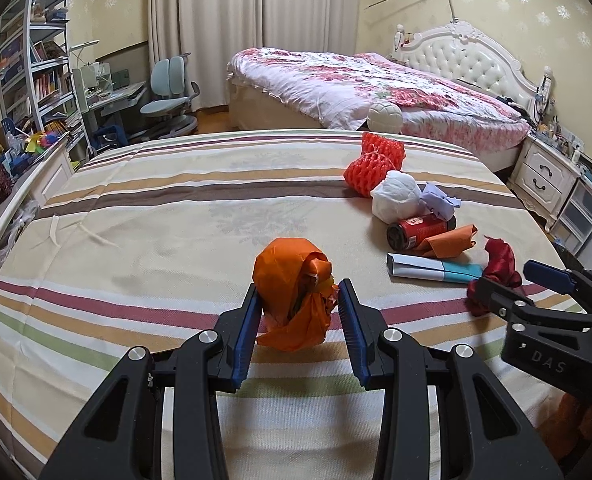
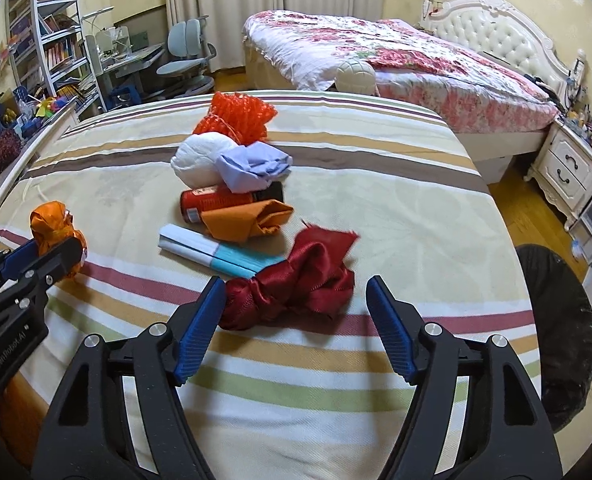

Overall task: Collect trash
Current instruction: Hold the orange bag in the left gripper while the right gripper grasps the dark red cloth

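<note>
A crumpled orange bag (image 1: 292, 268) rests on the striped bedsheet (image 1: 136, 240), and my left gripper (image 1: 299, 300) is shut on its lower part. A knotted dark red cloth (image 2: 316, 256) lies between the wide-set jaws of my right gripper (image 2: 294, 284), which is open; the left pad is at the cloth's knot. Further back lies a pile: a red foam net (image 2: 236, 116), a white wad (image 2: 200, 160), a lilac wad (image 2: 256, 164), a red can (image 2: 216, 200) on its side, a folded orange sheet (image 2: 248, 220) and a white-and-teal box (image 2: 216, 252).
A dark round bin (image 2: 556, 320) stands off the bed's right edge. Beyond are a floral-quilted bed (image 2: 376, 48) with a white ball (image 2: 354, 74) at its foot, a nightstand (image 2: 568, 168), a desk chair (image 2: 188, 56) and a bookshelf (image 2: 52, 40).
</note>
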Action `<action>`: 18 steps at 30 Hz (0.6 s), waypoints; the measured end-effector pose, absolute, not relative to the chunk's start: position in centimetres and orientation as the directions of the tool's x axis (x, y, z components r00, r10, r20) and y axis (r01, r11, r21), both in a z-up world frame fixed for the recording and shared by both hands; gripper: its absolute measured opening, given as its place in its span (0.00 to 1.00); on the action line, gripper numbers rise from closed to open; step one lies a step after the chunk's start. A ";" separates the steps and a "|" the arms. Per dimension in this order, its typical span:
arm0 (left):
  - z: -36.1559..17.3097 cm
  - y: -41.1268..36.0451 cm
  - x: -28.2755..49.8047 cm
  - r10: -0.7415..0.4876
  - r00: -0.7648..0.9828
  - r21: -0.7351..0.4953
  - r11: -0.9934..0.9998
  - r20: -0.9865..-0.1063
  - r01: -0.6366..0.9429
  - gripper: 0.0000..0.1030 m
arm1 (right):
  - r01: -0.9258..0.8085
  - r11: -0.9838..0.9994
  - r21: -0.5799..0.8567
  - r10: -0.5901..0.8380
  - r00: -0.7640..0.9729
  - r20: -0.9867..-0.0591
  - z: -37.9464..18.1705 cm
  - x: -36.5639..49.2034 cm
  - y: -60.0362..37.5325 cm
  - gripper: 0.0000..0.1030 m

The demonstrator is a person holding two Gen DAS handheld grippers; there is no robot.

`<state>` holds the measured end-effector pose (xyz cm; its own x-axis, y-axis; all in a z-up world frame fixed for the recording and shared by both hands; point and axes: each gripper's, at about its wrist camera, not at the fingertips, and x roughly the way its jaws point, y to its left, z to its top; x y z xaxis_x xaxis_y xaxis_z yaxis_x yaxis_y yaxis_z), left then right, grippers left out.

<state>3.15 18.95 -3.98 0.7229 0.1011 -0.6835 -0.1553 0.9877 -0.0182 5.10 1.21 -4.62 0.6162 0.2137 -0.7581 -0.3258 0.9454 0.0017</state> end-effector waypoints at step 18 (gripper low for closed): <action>-4.5 19.0 3.4 0.108 0.715 -0.014 0.987 -0.690 -0.162 0.38 | -0.282 0.959 0.010 0.188 0.612 -0.768 -4.6 5.7 -1.3 0.58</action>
<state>3.45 18.98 -4.46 0.7154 0.1078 -0.6904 -0.1621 0.9867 -0.0139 5.67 -1.34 -4.61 0.6116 0.1880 -0.7685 -0.2818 0.9594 0.0104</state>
